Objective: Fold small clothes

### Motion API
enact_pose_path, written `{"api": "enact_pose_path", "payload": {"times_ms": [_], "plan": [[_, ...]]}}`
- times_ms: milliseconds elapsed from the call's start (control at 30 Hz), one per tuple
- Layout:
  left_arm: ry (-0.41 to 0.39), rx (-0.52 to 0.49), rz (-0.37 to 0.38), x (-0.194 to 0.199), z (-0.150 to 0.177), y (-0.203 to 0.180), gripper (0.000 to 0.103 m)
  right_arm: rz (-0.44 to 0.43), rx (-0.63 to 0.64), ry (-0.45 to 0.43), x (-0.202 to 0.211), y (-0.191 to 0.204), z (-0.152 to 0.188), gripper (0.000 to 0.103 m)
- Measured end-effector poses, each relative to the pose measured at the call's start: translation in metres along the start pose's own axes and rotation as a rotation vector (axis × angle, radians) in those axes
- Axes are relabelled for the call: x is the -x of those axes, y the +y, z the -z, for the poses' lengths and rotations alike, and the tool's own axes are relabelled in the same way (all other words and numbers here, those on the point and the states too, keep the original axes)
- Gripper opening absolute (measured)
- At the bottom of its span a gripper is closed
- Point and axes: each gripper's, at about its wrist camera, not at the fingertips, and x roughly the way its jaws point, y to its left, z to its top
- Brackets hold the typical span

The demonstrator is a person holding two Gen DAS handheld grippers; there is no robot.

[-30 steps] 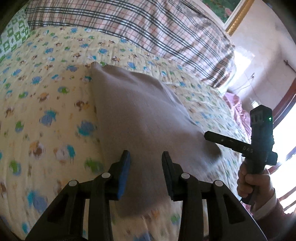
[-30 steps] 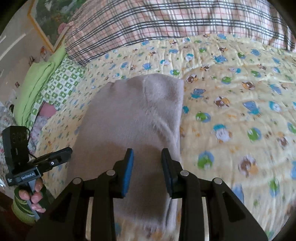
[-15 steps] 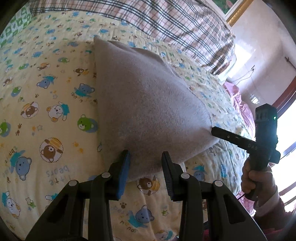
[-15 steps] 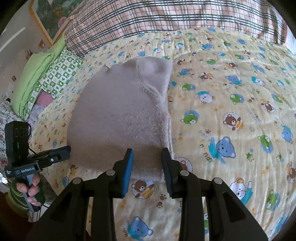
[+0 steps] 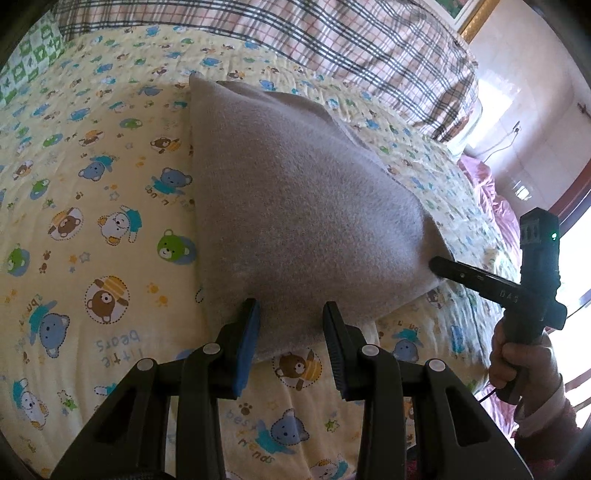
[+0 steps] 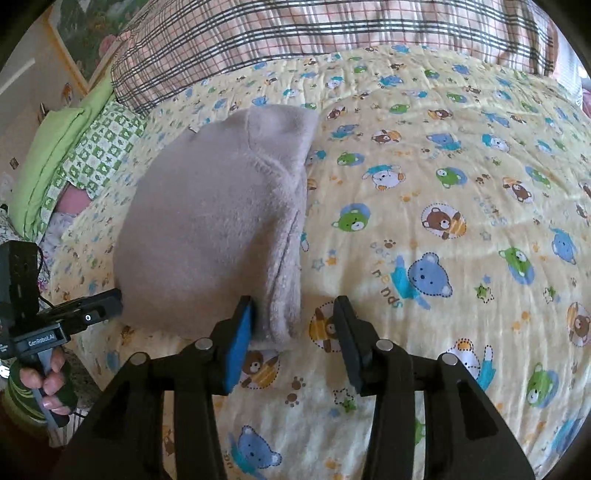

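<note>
A grey-beige fleece garment [image 5: 295,206] lies folded on the bear-print quilt [image 5: 92,221]. My left gripper [image 5: 291,321] is shut on its near edge, and the cloth fills the gap between the pads. In the right wrist view the garment [image 6: 214,229] reaches down to my right gripper [image 6: 293,314]. That gripper's jaws are opening. The garment's thick folded corner rests against the blue left pad [image 6: 240,332], and the right finger stands clear of it over bare quilt. Each view shows the other gripper at the garment's far near corner: the right gripper [image 5: 439,266] and the left gripper [image 6: 110,299].
A plaid pillow [image 6: 332,33] runs along the back of the bed. A green pillow [image 6: 55,147] sits at the far left. Pink fabric [image 5: 491,199] lies off the bed's right side. A hand [image 5: 517,362] holds the right gripper, and another hand [image 6: 44,380] holds the left one.
Both grippers came down and back toward the bed's near edge with the garment, which went from lifted to lying flat. The right jaws have widened off the cloth.
</note>
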Motion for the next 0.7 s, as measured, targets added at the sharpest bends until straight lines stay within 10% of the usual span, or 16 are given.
{"api": "enact_pose_path", "payload": {"times_ms": [700], "plan": [[0.017,-0.051,-0.083,0.015,0.006,-0.007,0.045,0.182,0.075,0.011,0.021,0.010,0.000,0.048]]}}
